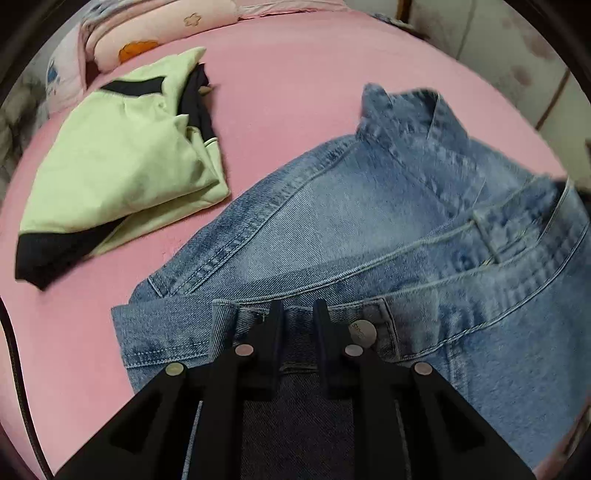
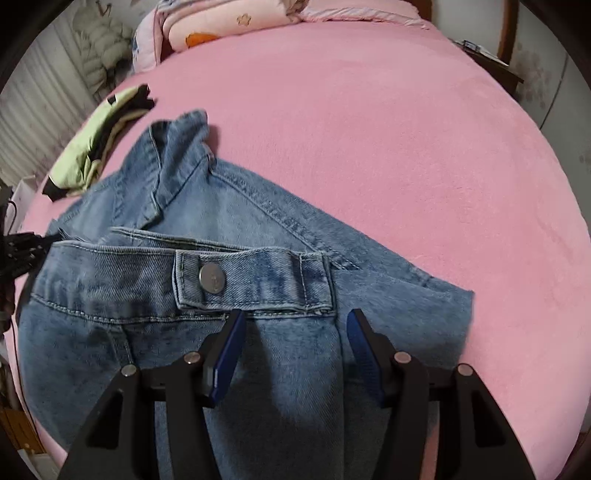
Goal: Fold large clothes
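Observation:
A blue denim jacket (image 1: 369, 206) lies spread on a pink bed (image 1: 295, 74), collar away from me. My left gripper (image 1: 298, 314) points steeply down at the jacket's hem band, its black fingers close together and pinching the band just left of a metal button (image 1: 364, 330). In the right wrist view the same jacket (image 2: 258, 221) fills the lower left. My right gripper (image 2: 295, 321) stands just below a buttoned tab (image 2: 211, 277), and a raised fold of denim fills the gap between its blue pads (image 2: 229, 350), touching both.
A folded light-green and black garment (image 1: 122, 162) lies on the bed left of the jacket, seen again as a green garment (image 2: 85, 147). Pink pillows (image 2: 221, 22) sit at the head of the pink bed (image 2: 406, 147). A pale puffy coat (image 2: 99, 40) hangs at the far left.

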{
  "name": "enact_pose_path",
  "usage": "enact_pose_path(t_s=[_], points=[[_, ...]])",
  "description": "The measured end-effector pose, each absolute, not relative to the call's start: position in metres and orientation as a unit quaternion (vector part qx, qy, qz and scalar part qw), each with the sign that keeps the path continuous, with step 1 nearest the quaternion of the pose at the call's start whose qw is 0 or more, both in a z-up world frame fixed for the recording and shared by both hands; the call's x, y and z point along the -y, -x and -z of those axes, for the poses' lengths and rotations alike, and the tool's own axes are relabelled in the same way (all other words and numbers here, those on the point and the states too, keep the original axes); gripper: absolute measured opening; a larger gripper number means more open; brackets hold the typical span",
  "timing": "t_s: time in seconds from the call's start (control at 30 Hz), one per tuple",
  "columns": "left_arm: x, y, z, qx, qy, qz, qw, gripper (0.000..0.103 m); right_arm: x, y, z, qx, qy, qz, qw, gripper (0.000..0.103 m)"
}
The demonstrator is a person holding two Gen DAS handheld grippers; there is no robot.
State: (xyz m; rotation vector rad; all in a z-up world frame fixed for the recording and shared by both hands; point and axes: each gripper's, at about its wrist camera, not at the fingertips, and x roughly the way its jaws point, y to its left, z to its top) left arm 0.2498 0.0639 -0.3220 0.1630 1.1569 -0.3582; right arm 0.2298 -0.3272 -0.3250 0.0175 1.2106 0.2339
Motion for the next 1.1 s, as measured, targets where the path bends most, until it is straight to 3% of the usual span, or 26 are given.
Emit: enact_pose_path(t_s=[0.1, 0.13, 0.17, 0.23, 0.4, 0.53, 0.7, 0.73, 0.87, 0.9, 0.93, 1.1], points=[[-0.080, -0.252, 0.315, -0.558, -0.031, 0.187, 0.808, 0.018, 0.320, -0.238, 0.336, -0.577, 0.005, -0.117, 0.808, 0.057], [-0.084, -0.250, 0.312, -0.557, -0.028, 0.190, 0.808, 0.027, 0.317, -0.240, 0.340, -0.580, 0.012, -0.121, 0.805, 0.057], [-0.087, -0.249, 0.309, -0.556, -0.030, 0.189, 0.809, 0.044, 0.317, -0.241, 0.341, -0.582, 0.012, -0.124, 0.803, 0.054], [-0.090, -0.245, 0.306, -0.558, -0.040, 0.187, 0.808, 0.066, 0.318, -0.240, 0.340, -0.580, -0.002, -0.139, 0.802, 0.037], [-0.097, -0.242, 0.308, -0.564, -0.056, 0.180, 0.804, 0.067, 0.325, -0.231, 0.328, -0.566, -0.013, -0.125, 0.815, 0.022], [-0.096, -0.248, 0.320, -0.581, -0.055, 0.184, 0.791, 0.068, 0.328, -0.224, 0.320, -0.557, -0.027, -0.117, 0.822, 0.018], [-0.099, -0.258, 0.334, -0.596, -0.037, 0.196, 0.778, 0.077, 0.329, -0.221, 0.307, -0.546, -0.030, -0.105, 0.831, 0.016], [-0.097, -0.260, 0.335, -0.595, -0.042, 0.195, 0.778, 0.075, 0.329, -0.219, 0.304, -0.543, -0.029, -0.099, 0.833, 0.016], [-0.083, -0.257, 0.331, -0.586, -0.098, 0.180, 0.784, 0.034, 0.329, -0.213, 0.290, -0.530, -0.031, -0.085, 0.843, 0.015], [-0.081, -0.255, 0.328, -0.581, -0.109, 0.174, 0.787, 0.029, 0.329, -0.211, 0.286, -0.525, -0.031, -0.080, 0.847, 0.014], [-0.080, -0.252, 0.323, -0.572, -0.122, 0.163, 0.794, 0.010, 0.329, -0.207, 0.279, -0.518, -0.031, -0.073, 0.852, 0.014], [-0.085, -0.232, 0.287, -0.516, -0.138, 0.076, 0.842, 0.011, 0.329, -0.187, 0.246, -0.481, -0.024, -0.029, 0.876, 0.014]])
